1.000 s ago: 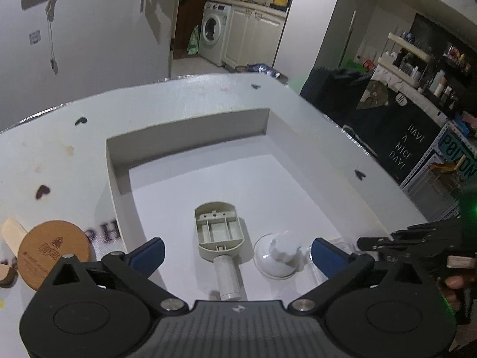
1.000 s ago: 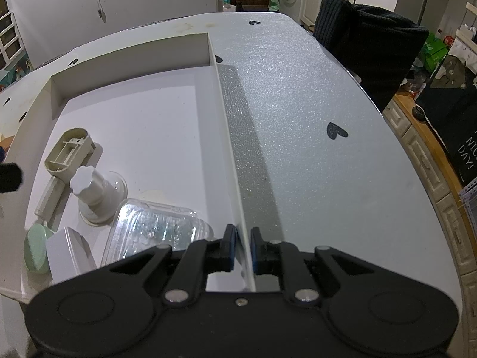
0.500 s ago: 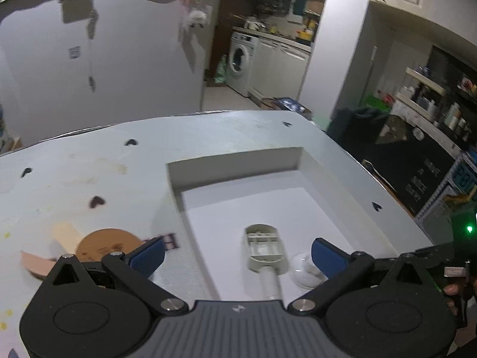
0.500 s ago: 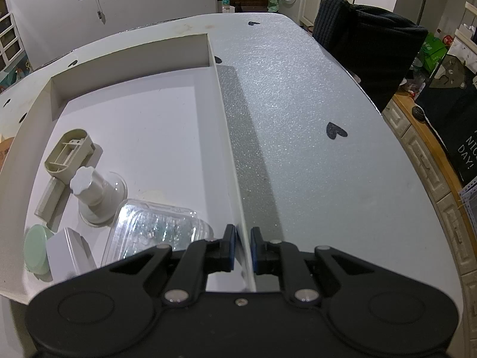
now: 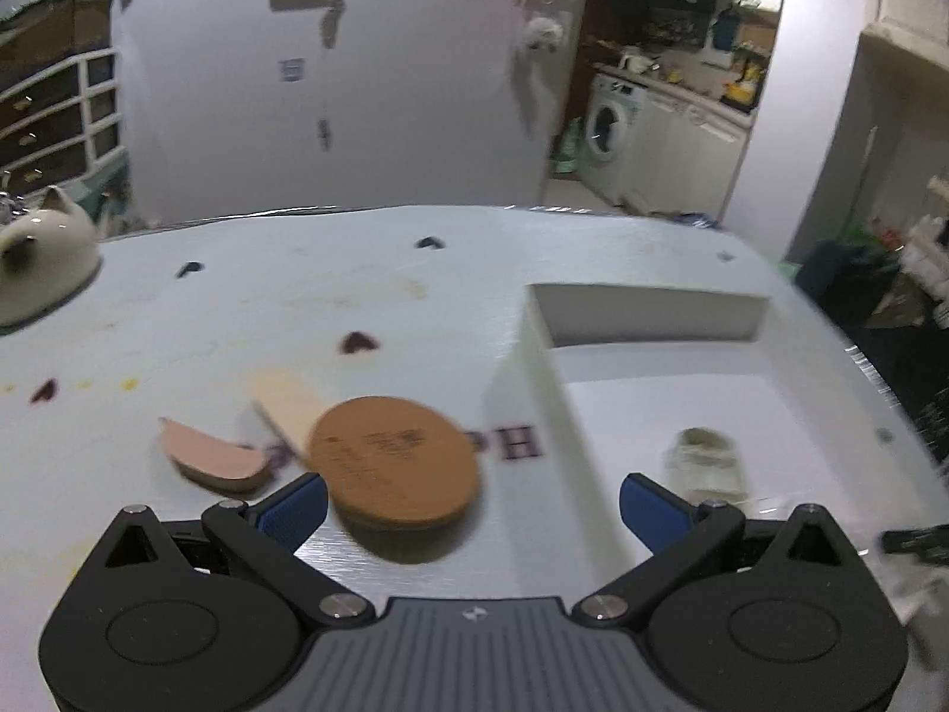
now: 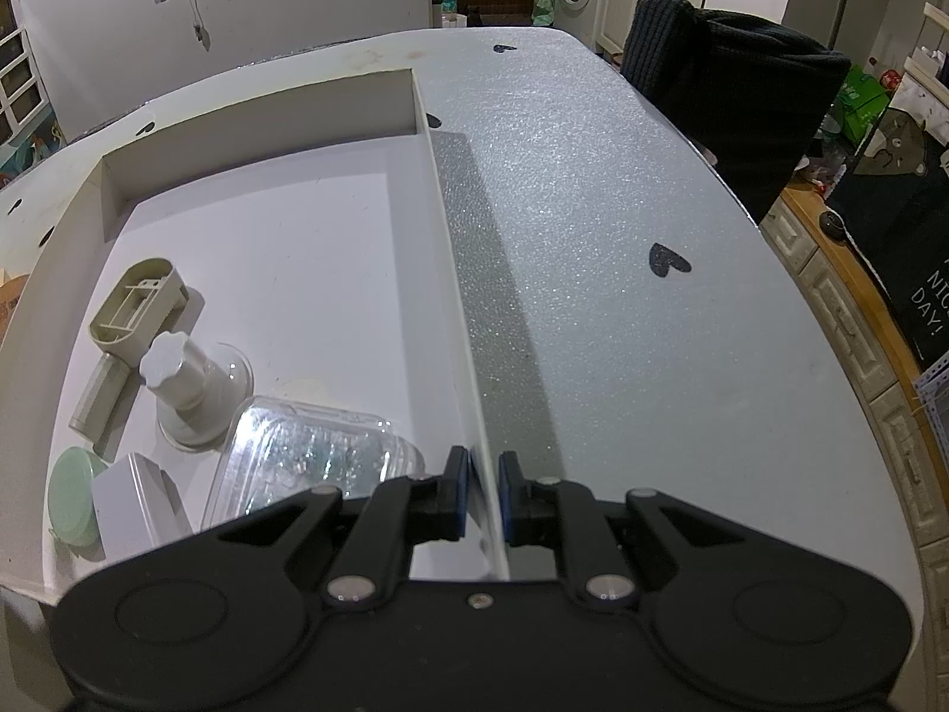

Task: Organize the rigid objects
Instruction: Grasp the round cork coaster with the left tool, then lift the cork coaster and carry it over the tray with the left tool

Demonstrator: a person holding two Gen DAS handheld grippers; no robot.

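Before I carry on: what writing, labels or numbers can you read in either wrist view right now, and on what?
"NIC" / "DAY!": white letters on the black hanging cloth, cut off by the frame edge.
"H": dark print on the white table cover, next letters blurred and hidden.
Round brown cork coaster: a stamped mark, too blurred to read.
Nothing else legible.

Blurred and cut-off parts

Left wrist view is motion-smeared: disc [image 5: 394, 463] print unreadable, beige part [image 5: 706, 463] indistinct; teapot [image 5: 41, 255] cut by the edge; clear pack [image 6: 308, 457] half hidden.
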